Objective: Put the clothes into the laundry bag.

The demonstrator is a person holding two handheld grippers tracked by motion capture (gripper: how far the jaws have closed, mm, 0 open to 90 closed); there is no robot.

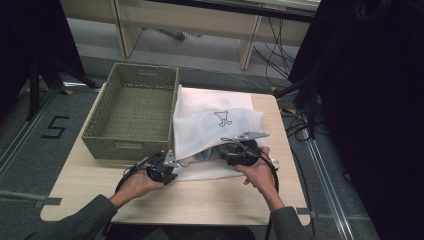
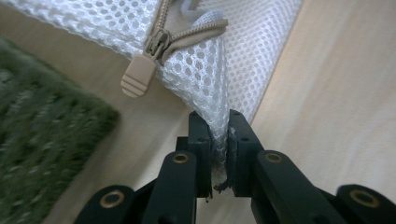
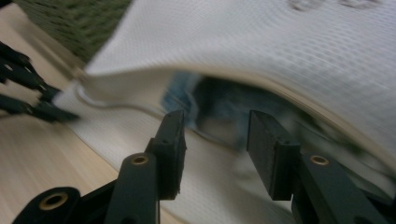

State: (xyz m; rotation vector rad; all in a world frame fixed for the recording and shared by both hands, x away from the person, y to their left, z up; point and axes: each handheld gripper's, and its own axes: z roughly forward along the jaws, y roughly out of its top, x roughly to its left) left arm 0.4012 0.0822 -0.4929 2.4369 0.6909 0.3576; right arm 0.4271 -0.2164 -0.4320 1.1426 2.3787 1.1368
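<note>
A white mesh laundry bag (image 1: 210, 125) with a small drawing on it lies on the wooden table, right of a green woven basket (image 1: 125, 147). My left gripper (image 1: 174, 162) (image 2: 219, 122) is shut on the bag's near left corner, just below the beige zipper pull (image 2: 139, 77). The bag's mouth gapes along its near edge, and a blue garment (image 3: 219, 100) (image 1: 207, 152) shows inside. My right gripper (image 1: 232, 150) (image 3: 215, 126) stands open at that mouth. Its jaws point in toward the garment with nothing pinched between them.
The basket (image 2: 42, 154) (image 3: 79, 23) stands empty at the table's back left, touching the bag's left edge. Bare tabletop (image 1: 200, 200) lies in front of both hands. Dark curtains, cables and desk legs surround the table.
</note>
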